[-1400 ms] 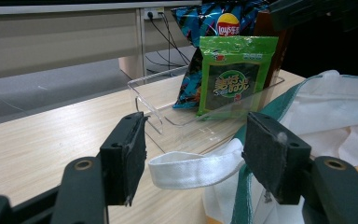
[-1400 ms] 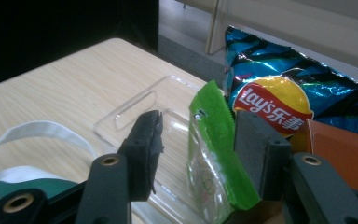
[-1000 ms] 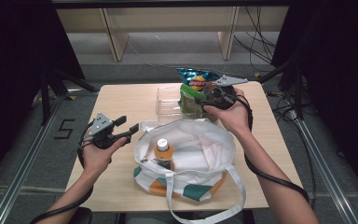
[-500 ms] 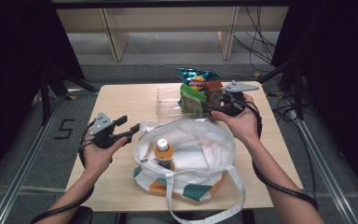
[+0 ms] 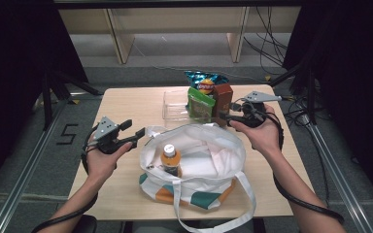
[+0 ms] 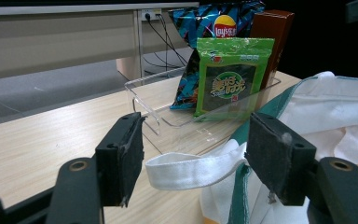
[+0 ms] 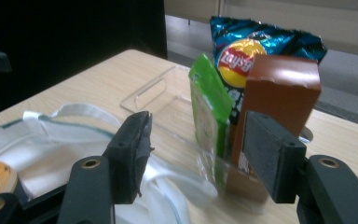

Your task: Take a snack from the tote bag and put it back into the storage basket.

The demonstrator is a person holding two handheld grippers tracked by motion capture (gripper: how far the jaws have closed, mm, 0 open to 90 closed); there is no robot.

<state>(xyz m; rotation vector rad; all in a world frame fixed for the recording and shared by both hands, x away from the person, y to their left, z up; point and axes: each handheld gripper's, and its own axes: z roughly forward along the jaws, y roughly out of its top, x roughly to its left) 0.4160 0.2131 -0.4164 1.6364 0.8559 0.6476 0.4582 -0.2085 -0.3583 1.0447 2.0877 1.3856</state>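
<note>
Between left hand-held gripper (image 6: 193,161) jaws, bag handle (image 6: 191,169)

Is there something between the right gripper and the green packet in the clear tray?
Nothing visible blocks it. The right gripper has open, empty jaws, which have just been opening, and aims at the green packet. The brown box stands close beside the packet in the clear tray.

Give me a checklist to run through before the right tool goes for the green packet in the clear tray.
1. Right tool jaws open, nothing between them: ok.
2. Green packet upright in the clear tray: ok.
3. Brown box right beside the packet, little room for a jaw: not ok.
4. Bag mouth open: ok.
5. Left tool jaws open around the bag's white handle, not gripping: ok.
6. Space in the bag beside the bottle: cannot tell.
</note>
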